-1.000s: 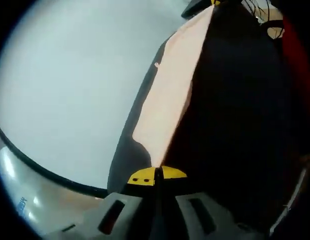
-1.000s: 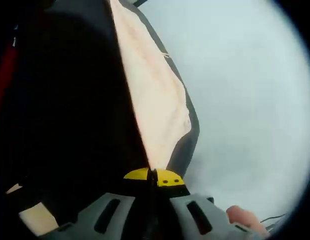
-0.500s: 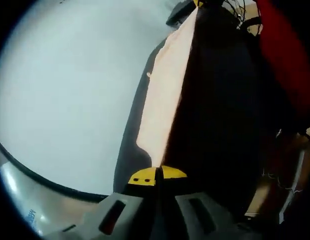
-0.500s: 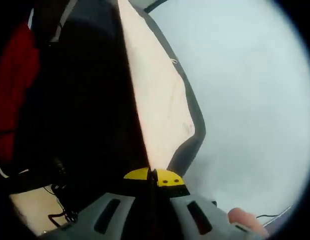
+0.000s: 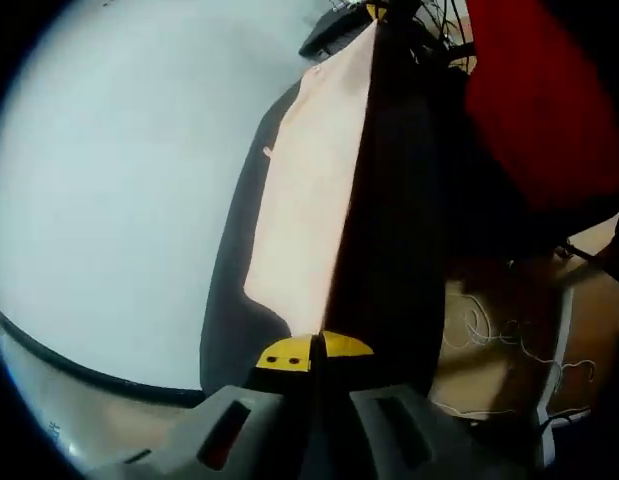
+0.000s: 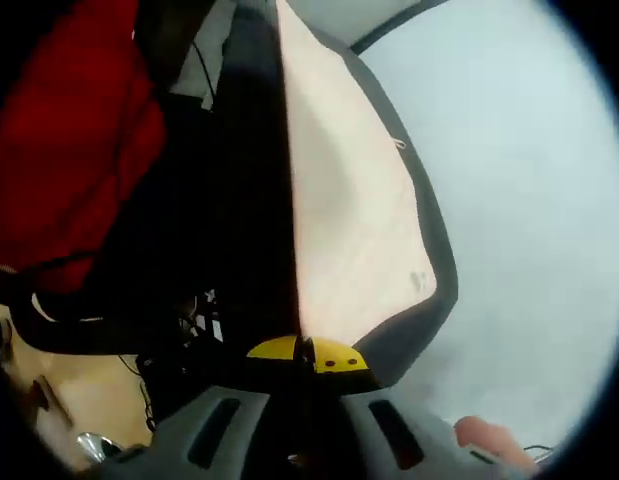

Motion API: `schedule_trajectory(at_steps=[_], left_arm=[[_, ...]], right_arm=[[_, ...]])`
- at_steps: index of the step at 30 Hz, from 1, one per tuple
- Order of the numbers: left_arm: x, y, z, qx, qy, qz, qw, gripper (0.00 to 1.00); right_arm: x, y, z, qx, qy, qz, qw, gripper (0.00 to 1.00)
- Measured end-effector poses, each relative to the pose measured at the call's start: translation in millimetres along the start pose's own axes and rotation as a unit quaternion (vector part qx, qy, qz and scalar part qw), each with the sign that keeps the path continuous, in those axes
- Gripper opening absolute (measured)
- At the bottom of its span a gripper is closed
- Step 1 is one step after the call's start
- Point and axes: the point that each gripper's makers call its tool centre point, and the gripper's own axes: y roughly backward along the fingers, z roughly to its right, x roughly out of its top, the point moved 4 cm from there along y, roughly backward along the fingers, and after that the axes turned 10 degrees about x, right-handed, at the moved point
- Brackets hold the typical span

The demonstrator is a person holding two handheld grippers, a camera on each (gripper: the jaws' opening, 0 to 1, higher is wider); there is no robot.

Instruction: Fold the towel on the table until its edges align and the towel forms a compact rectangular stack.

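Overhead-ish angle on both cameras. Left gripper [image 5: 311, 352], yellow-tipped with grey body: jaws pressed together on the edge of the pale peach cloth towel [image 5: 309, 200]. Towel runs up from the jaws as a long taut strip, lit face toward the white bench top [image 5: 119, 180], its other side in deep shadow. Dark shadow of the cloth falls on the bench just beside the strip. At the strip's far end, a second yellow tip shows, too small to read. Black edge band [image 5: 79, 365] curves along the bench rim near the view's bottom. Red fabric [image 5: 539, 90] beyond the towel; brown floor with loose white cords [image 5: 489, 330] below it.

Right gripper [image 6: 309, 352], same build: jaws closed tight on the towel [image 6: 349, 220], which rises from the tips as a broad peach panel hanging clear of the bench [image 6: 529, 180]. A fingertip [image 6: 484, 437] shows beside the gripper body. Red fabric [image 6: 69, 150] and tangled black cables [image 6: 179, 320] sit on the shadowed side.
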Motion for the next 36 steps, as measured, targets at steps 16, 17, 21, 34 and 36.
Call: schedule_trajectory(at_steps=[16, 17, 21, 34, 36], left_arm=[[-24.0, -51, -94.7, 0.015, 0.131, 0.037, 0.9906, 0.27], [-28.1, -63, -102.9, 0.029, 0.139, 0.027, 0.9895, 0.27], [-52.8, -114, -106.5, -0.009, 0.181, -0.002, 0.9834, 0.32], [-97.3, -227, -104.6, -0.157, 0.36, -0.043, 0.9185, 0.29], [-103.2, -241, -103.2, -0.164, 0.361, -0.065, 0.9158, 0.29]], right_arm=[[20.9, 5, 118, -0.018, -0.183, 0.102, 0.9776, 0.14], [22.1, 5, 128, -0.021, -0.186, 0.107, 0.9764, 0.15], [15.9, -8, 157, -0.02, -0.198, 0.106, 0.9743, 0.15], [-24.2, -73, 231, -0.029, -0.304, 0.085, 0.9484, 0.17], [-25.5, -80, 239, -0.023, -0.31, 0.093, 0.946, 0.17]])
